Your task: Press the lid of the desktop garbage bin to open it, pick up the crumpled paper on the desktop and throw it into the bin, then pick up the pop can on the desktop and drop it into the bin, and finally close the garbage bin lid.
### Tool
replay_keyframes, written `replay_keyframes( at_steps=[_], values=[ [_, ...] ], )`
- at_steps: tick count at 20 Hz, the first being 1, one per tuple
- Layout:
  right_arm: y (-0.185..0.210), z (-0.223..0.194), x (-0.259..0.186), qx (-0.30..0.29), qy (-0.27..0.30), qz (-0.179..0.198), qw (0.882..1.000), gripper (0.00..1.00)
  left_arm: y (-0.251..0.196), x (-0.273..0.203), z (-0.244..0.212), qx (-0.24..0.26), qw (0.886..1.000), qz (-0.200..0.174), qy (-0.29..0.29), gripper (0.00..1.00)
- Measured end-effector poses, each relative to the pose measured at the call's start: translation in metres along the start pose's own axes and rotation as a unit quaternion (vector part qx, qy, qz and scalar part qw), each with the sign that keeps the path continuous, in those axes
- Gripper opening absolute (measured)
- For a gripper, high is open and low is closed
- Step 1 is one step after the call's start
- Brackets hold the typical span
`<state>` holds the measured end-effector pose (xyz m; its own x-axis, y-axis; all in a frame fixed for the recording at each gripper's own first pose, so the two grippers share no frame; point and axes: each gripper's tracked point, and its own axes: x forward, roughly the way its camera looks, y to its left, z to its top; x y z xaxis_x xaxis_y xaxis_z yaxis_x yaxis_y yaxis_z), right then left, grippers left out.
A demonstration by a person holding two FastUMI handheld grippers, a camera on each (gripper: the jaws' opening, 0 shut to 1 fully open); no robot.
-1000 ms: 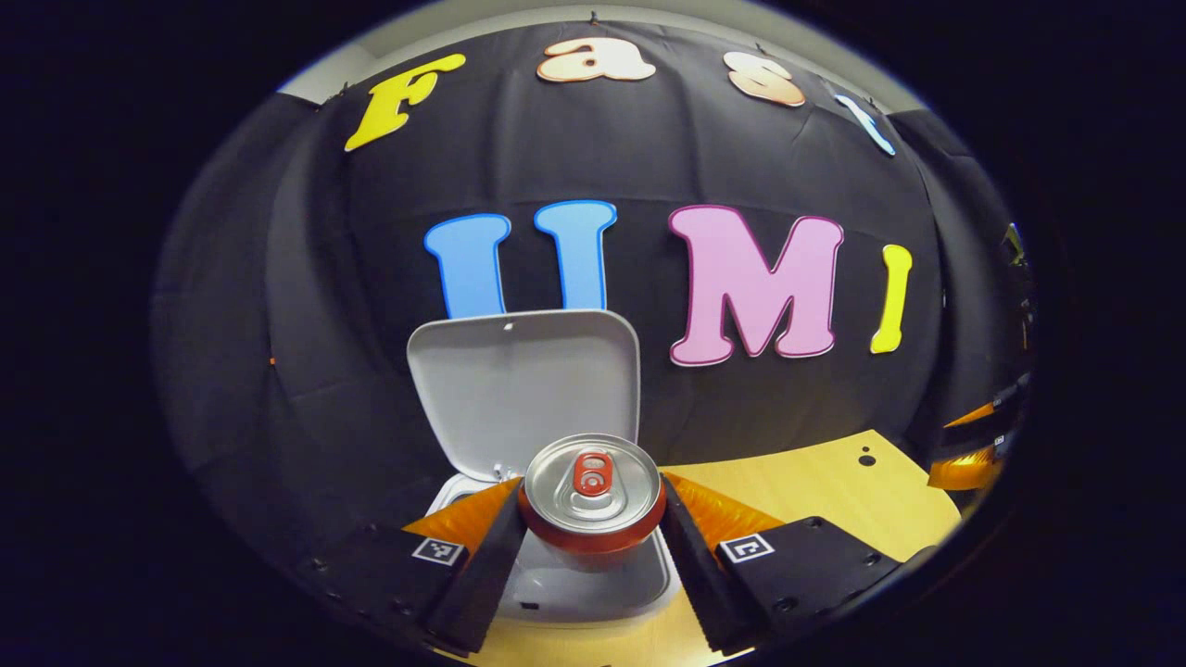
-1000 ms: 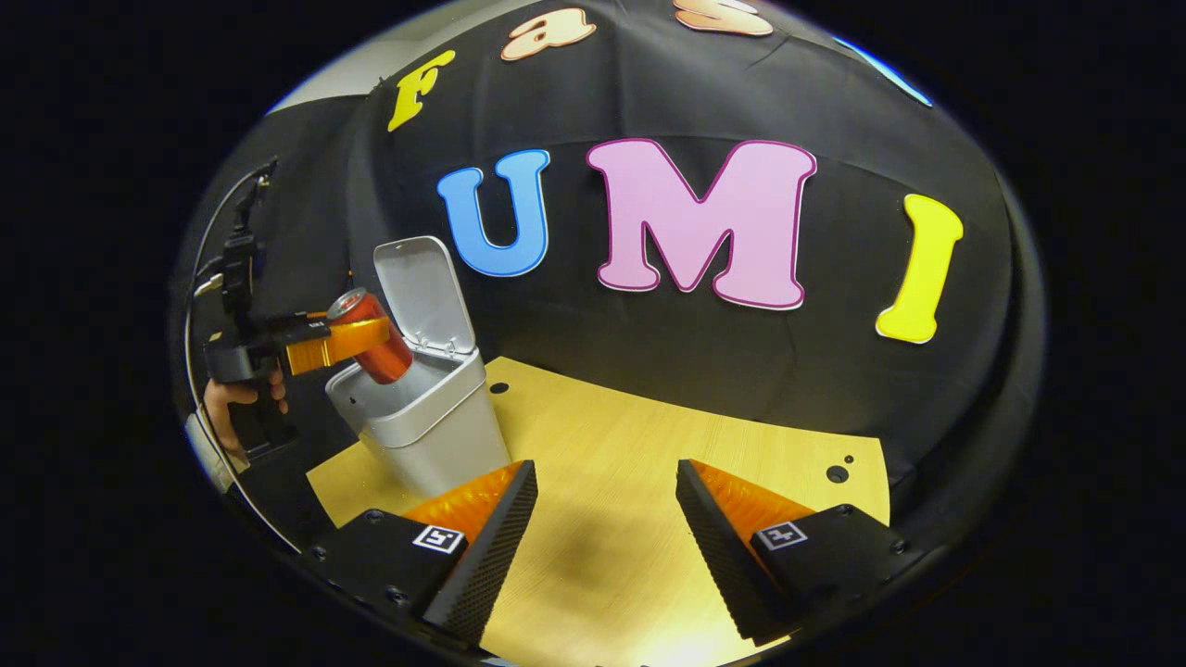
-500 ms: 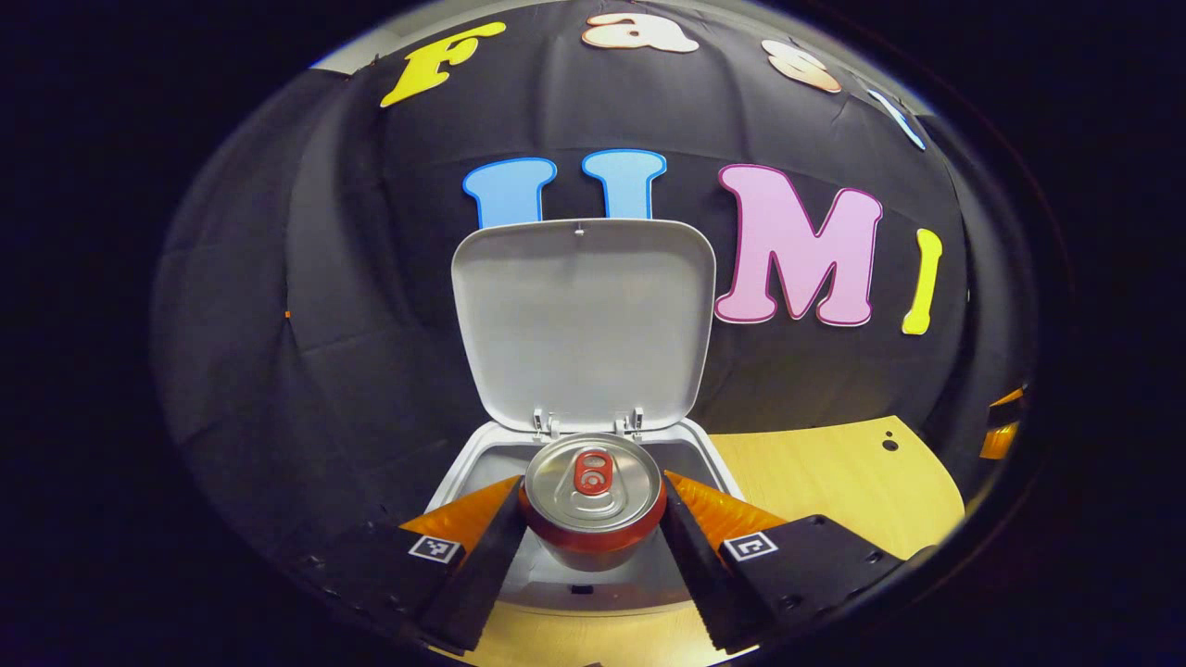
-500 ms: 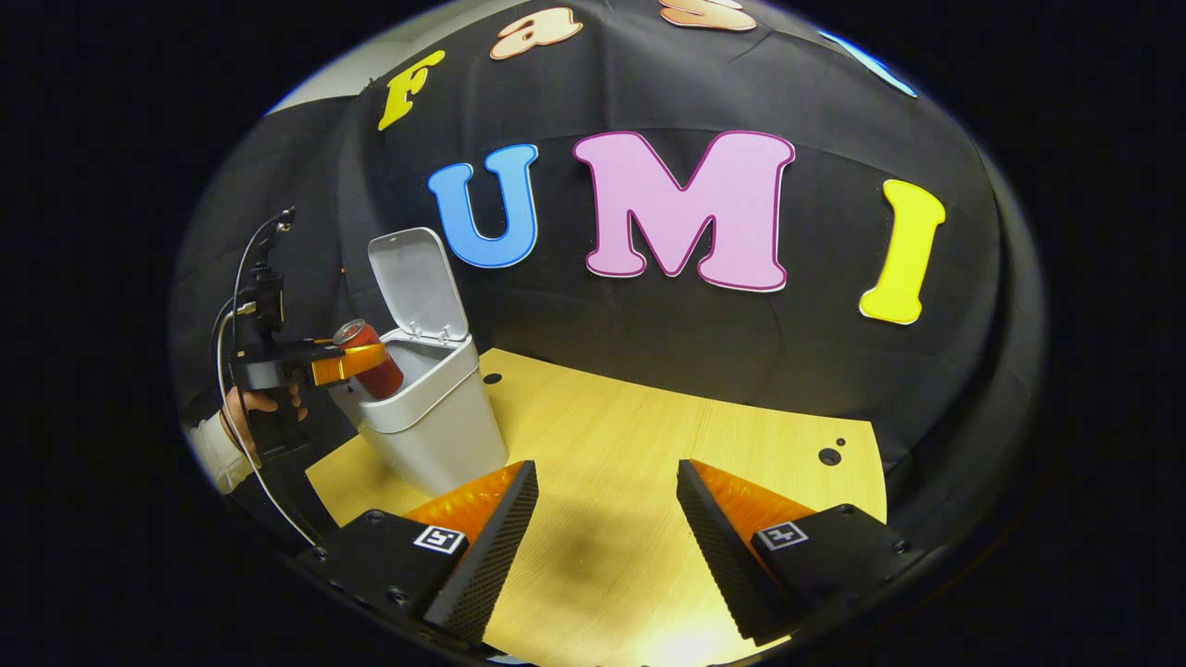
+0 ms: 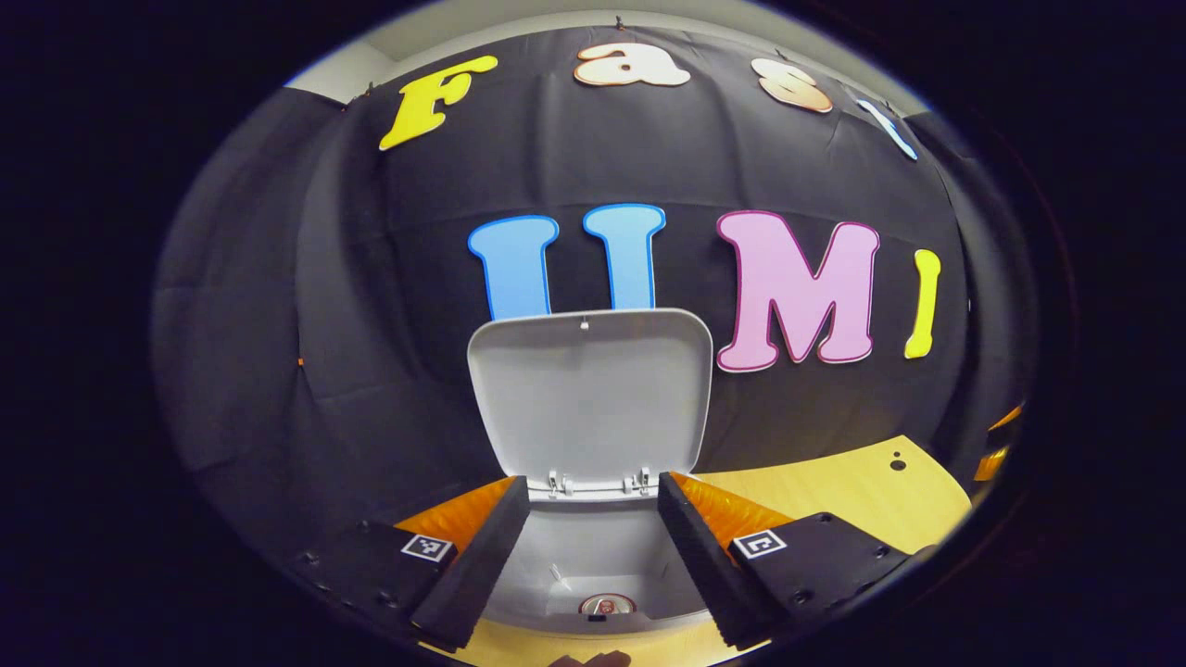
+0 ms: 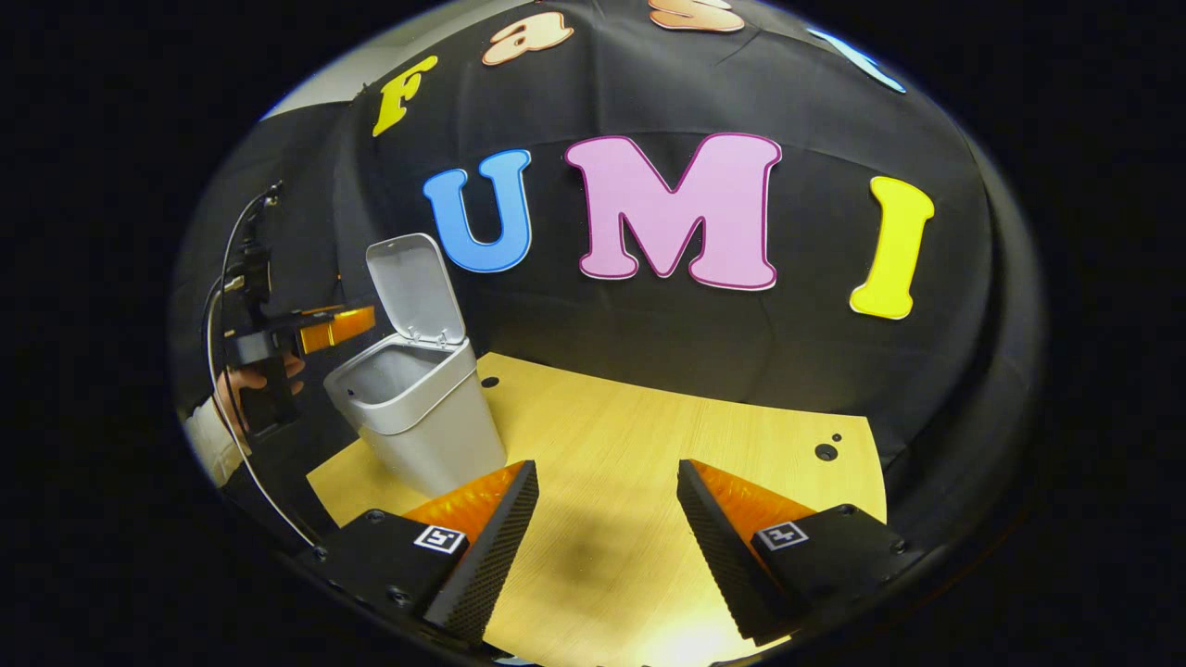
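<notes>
Red pop can [image 5: 607,606]: released half a second before, it lay inside the grey plastic bin [image 5: 593,556]; left tongs [image 5: 593,547] spread above, right tongs [image 6: 602,547] spread idle; upright lid [image 5: 590,394] awaited closing.

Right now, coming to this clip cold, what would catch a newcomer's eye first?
The white bin at the left end of the wooden desktop, its lid standing straight up. In the left gripper view, the pop can lies at the bottom of the bin, seen between the parted fingers of the left gripper above it. The right gripper hangs open over bare desktop.
</notes>
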<state>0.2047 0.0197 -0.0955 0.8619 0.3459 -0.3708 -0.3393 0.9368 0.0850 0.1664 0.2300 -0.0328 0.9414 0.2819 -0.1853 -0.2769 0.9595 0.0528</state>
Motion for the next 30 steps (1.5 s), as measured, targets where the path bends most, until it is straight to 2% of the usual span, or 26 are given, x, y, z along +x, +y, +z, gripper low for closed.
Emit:
replay_keyframes(
  at_steps=[3,6,10,12,14,16,17,18,20,21,26,30],
  values=[
    [0.000,-0.003,-0.001,0.008,0.000,-0.001,1.000,0.97,0.006,0.005,0.052,-0.023,0.999,0.001,-0.044,0.94],
    [0.005,-0.007,-0.002,0.012,0.002,0.004,1.000,0.96,0.011,0.023,0.097,-0.012,0.996,0.002,-0.084,0.93],
    [0.018,-0.005,-0.006,0.021,-0.003,0.018,1.000,0.96,0.006,0.060,0.122,-0.042,0.995,-0.005,-0.092,0.93],
    [0.026,-0.007,-0.004,0.022,-0.002,0.024,0.999,0.95,0.010,0.081,0.126,-0.033,0.995,0.003,-0.089,0.93],
    [0.031,-0.005,-0.006,0.016,-0.006,0.031,0.999,0.95,0.005,0.105,0.115,0.006,0.998,0.001,-0.061,0.93],
    [0.028,-0.005,-0.005,0.010,-0.005,0.029,0.999,0.95,0.001,0.111,0.086,0.001,1.000,-0.004,-0.005,0.93],
    [0.027,-0.003,-0.006,0.011,-0.006,0.029,1.000,0.95,0.005,0.111,0.088,-0.006,1.000,-0.001,-0.003,0.98],
    [0.024,-0.004,-0.006,0.013,-0.005,0.028,0.999,0.95,0.008,0.105,0.069,0.002,0.999,0.005,0.035,0.94],
    [0.022,-0.007,-0.005,0.013,-0.003,0.026,1.000,0.95,0.001,0.084,0.050,-0.010,0.998,-0.014,0.064,0.98],
    [0.020,-0.009,-0.004,0.012,-0.001,0.024,1.000,0.95,0.006,0.067,0.031,-0.006,0.996,-0.014,0.087,0.94],
    [0.022,-0.013,0.004,0.025,0.006,0.032,0.999,0.95,-0.002,0.021,-0.039,-0.021,0.983,-0.037,0.179,0.96],
    [0.034,-0.015,0.013,0.022,0.010,0.045,0.999,0.95,-0.003,0.006,-0.072,-0.008,0.973,-0.052,0.226,1.00]
  ],
)
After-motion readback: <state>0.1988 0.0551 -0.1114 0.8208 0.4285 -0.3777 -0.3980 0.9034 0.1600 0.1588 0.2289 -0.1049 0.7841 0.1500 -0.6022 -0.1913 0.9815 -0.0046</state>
